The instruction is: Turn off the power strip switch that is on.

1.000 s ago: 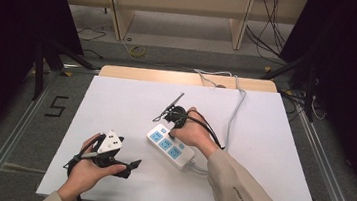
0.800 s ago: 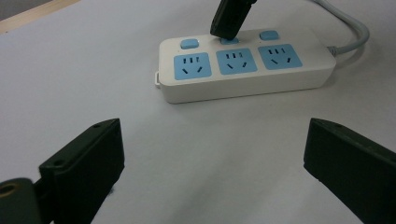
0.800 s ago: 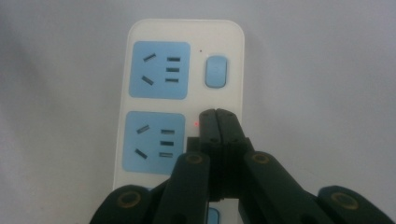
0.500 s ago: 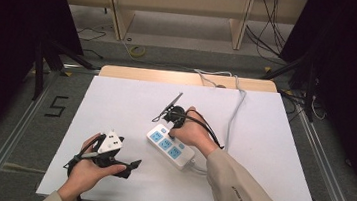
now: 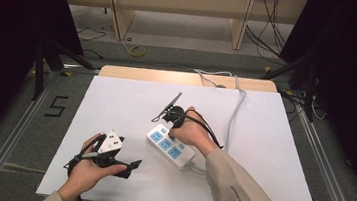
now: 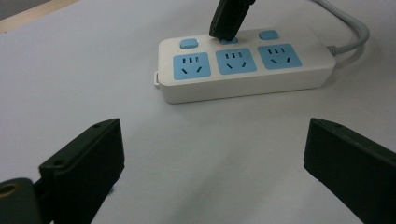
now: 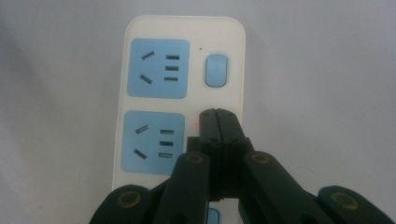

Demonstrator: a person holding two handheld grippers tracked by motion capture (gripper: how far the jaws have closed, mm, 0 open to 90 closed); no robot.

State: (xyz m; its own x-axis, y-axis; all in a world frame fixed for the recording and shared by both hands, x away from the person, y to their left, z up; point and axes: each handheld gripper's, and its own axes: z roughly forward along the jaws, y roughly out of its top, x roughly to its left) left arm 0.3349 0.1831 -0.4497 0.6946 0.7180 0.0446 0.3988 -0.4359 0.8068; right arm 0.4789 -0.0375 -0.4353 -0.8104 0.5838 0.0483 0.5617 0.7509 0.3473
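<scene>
Beside the table [image 5: 282,141], floor marking [image 5: 56,106] reads "5".

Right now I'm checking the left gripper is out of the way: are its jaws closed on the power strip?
No: the left gripper has its jaws wide apart over bare table, short of the power strip.
</scene>
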